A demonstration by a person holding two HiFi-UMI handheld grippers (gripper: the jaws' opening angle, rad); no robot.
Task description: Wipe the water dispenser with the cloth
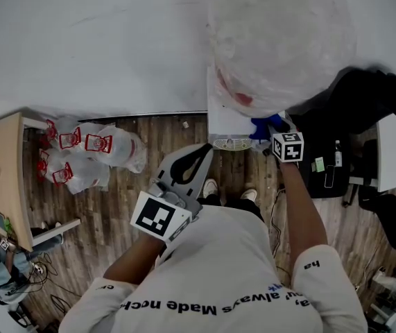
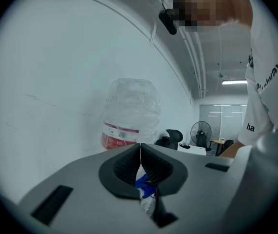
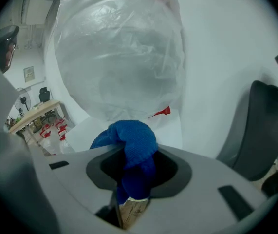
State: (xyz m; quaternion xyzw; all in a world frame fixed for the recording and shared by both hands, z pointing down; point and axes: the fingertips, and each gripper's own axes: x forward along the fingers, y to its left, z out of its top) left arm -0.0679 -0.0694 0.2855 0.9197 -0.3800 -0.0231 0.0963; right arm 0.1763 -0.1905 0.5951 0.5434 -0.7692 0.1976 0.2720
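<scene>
The left gripper [image 2: 140, 151] hung idle, its fingers pressed together on nothing, with the water dispenser [image 1: 224, 121] ahead and to the right of their tips. The right gripper [image 3: 133, 162] had its fingers clamped on the bunched blue cloth [image 3: 135, 139]. The cloth bulged past the tips, close to the dispenser's white top and below the plastic-wrapped bottle [image 3: 119, 52]. Wiping looked barely begun, and the next move likely called for pressing the cloth onto the casing and sweeping it across. Red print on the floor bags [image 1: 90, 148] was unreadable. The shirt print [image 1: 204, 308] showed "Made" and "always". The bottle's red label [image 2: 120, 134] was too blurred to read.
</scene>
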